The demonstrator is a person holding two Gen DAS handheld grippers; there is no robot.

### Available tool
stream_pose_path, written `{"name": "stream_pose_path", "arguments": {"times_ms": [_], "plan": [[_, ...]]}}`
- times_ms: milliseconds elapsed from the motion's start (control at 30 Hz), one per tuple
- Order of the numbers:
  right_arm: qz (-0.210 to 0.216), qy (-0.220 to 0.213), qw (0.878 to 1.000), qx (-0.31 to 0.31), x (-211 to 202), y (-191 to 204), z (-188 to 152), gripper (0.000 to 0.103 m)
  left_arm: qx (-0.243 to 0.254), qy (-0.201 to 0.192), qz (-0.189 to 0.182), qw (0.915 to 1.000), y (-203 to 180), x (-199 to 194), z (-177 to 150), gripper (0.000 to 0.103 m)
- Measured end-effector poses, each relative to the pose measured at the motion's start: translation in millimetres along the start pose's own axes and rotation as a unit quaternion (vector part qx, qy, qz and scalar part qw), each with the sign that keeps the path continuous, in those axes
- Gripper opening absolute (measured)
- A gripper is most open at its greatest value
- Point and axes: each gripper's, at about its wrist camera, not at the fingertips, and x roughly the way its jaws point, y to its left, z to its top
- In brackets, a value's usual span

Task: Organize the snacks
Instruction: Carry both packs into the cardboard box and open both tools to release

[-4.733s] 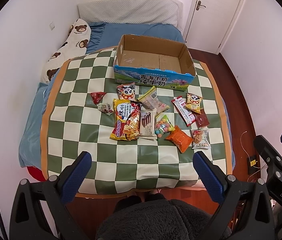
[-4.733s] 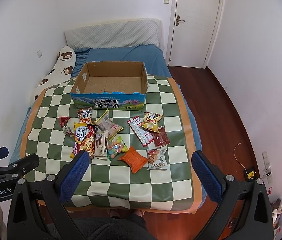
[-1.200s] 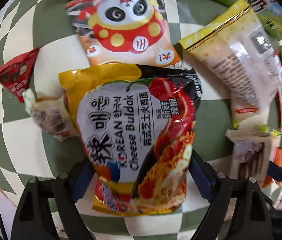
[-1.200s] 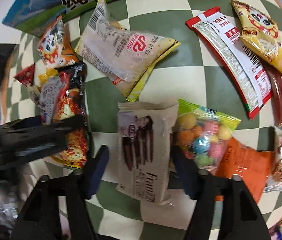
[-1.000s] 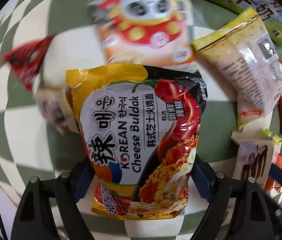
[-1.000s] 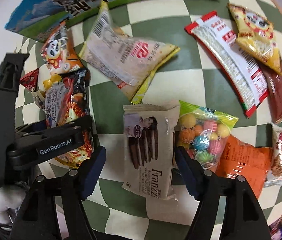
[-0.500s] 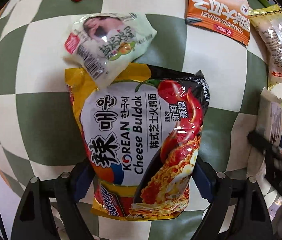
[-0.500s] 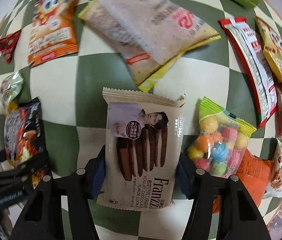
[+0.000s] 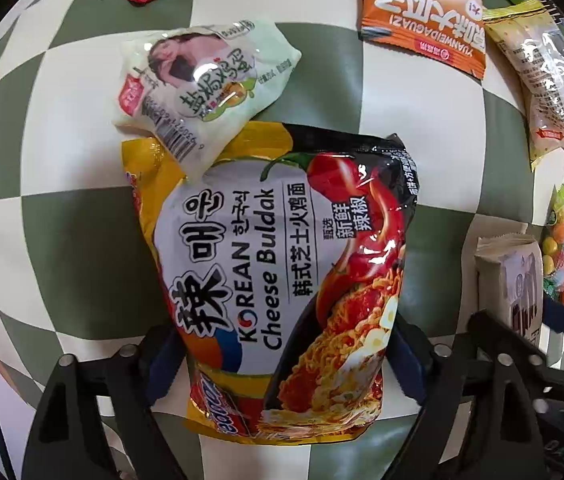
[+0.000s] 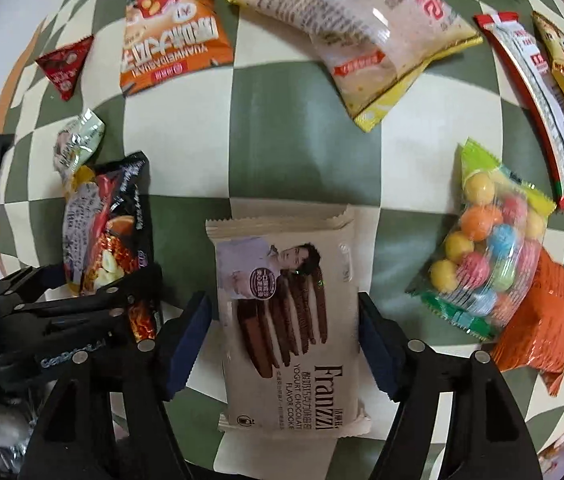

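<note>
Left gripper: clamped on the lower part of the Korean Cheese Buldak noodle bag, which hung just above the checkered cloth.
Right gripper: closed on the sides of the Franzzi cookie pack.
Still lying loose: chicken-foot pouch, panda snack bag, candy-ball bag, orange packet.
Progress: early by my judgement; two packs were gripped, none seen stowed, most remained scattered.

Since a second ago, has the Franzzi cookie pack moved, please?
Yes. The cookie pack has shifted left, away from the candy bag it touched; green cloth shows between them.
</note>
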Motion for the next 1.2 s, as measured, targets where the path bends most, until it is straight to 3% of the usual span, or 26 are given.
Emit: {"name": "stream_pose_path", "arguments": {"times_ms": [33, 67, 300, 500, 700, 833, 900, 1067, 1200], "plan": [[-0.007, -0.002, 1.000, 0.005, 6, 6, 0, 0.071, 0.001, -0.003, 0.001, 1.0000, -1, -4, -4, 0.086], [-0.013, -0.009, 1.000, 0.006, 4, 7, -3, 0.063, 0.002, -0.006, 0.001, 1.0000, -3, -13, -9, 0.085], [0.001, -0.043, 0.999, 0.016, -20, -8, -17, 0.061, 0.010, -0.020, -0.008, 0.9997, -11, -37, -30, 0.085], [0.036, -0.089, 0.995, 0.020, -83, -25, -15, 0.061, 0.026, -0.049, -0.029, 0.9981, -20, -81, -44, 0.085], [0.066, -0.140, 0.988, 0.020, -166, -42, -3, 0.061, 0.036, -0.110, -0.055, 0.9917, -33, -151, -43, 0.085], [0.083, -0.180, 0.980, 0.015, -214, -48, 14, 0.061, 0.047, -0.156, -0.079, 0.9835, -45, -204, -30, 0.085], [0.093, -0.195, 0.976, 0.014, -228, -33, 30, 0.061, 0.054, -0.173, -0.099, 0.9786, -54, -229, -18, 0.085], [0.105, -0.240, 0.965, 0.012, -262, -35, 87, 0.061, 0.062, -0.202, -0.120, 0.9701, -76, -275, 37, 0.085], [0.094, -0.257, 0.962, 0.008, -275, -41, 141, 0.061, 0.064, -0.195, -0.124, 0.9709, -89, -283, 101, 0.085]]}}
